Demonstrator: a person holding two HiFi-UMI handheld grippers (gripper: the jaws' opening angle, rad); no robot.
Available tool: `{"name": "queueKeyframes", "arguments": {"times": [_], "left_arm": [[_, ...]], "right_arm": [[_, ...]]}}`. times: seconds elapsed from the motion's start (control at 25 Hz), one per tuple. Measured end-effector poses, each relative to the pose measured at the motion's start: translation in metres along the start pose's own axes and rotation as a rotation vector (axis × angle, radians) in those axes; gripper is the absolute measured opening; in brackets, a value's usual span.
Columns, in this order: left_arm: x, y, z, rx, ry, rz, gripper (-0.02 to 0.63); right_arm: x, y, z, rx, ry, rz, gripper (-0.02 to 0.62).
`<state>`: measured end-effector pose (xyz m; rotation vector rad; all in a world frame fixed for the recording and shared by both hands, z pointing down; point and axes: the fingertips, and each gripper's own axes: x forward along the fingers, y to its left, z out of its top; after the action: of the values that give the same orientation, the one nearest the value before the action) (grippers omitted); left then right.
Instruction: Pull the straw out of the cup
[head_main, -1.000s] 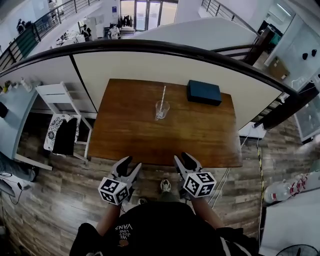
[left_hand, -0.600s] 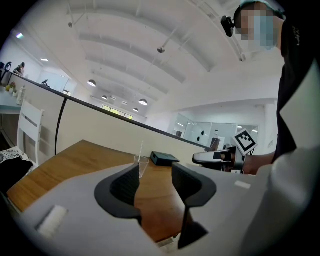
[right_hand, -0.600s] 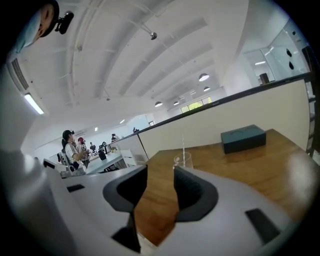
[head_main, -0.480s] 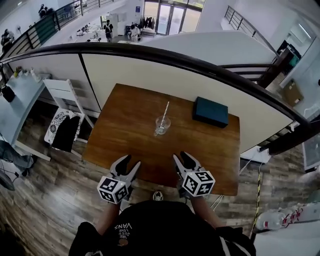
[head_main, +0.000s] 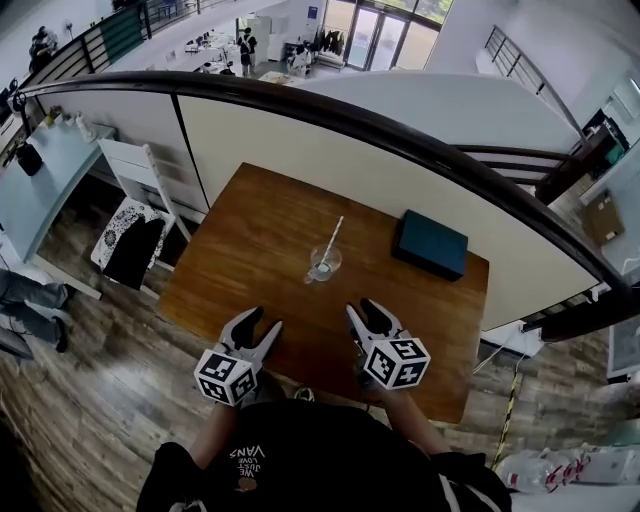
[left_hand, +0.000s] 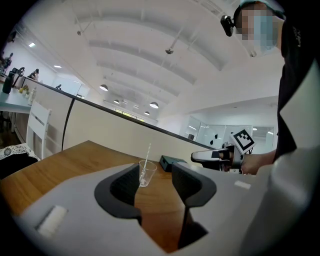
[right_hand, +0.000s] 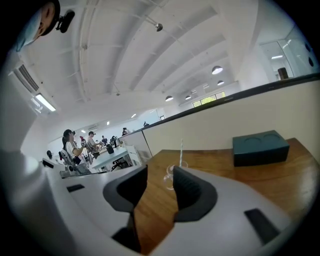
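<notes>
A clear glass cup (head_main: 324, 265) stands near the middle of the brown wooden table (head_main: 240, 260), with a white straw (head_main: 334, 236) leaning out of it. The cup (left_hand: 145, 173) and straw (left_hand: 147, 153) also show in the left gripper view, and the cup (right_hand: 171, 177) with its straw (right_hand: 181, 150) in the right gripper view. My left gripper (head_main: 260, 329) hangs open over the table's near edge, well short of the cup. My right gripper (head_main: 365, 318) is open beside it, also empty. Both grippers are apart from the cup.
A dark teal box (head_main: 432, 245) lies on the table's far right part. A curved black railing (head_main: 400, 130) and a cream wall run behind the table. A white chair (head_main: 135, 190) stands to the left on the wooden floor.
The view has shifted so the table sits closer beneath the grippers, and their jaws now reach over its near edge. Cup and straw have not moved on the table.
</notes>
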<state>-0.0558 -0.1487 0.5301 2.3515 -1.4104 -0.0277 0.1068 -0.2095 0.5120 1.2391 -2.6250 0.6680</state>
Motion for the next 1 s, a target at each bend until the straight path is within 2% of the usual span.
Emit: {"name": "queueKeyframes", "arguments": {"times": [0.2, 0.72, 1.0], "left_arm": [[0.026, 0.012, 0.002, -0.005, 0.025, -0.029, 0.187], [0.089, 0.067, 0.021, 0.016, 0.135, -0.17, 0.187], [0.114, 0.085, 0.018, 0.009, 0.173, -0.226, 0.187]], "right_arm": [[0.023, -0.011, -0.002, 0.01, 0.023, -0.012, 0.158], [0.095, -0.04, 0.01, 0.064, 0.032, -0.143, 0.158], [0.129, -0.058, 0.012, 0.072, 0.045, -0.193, 0.158]]}}
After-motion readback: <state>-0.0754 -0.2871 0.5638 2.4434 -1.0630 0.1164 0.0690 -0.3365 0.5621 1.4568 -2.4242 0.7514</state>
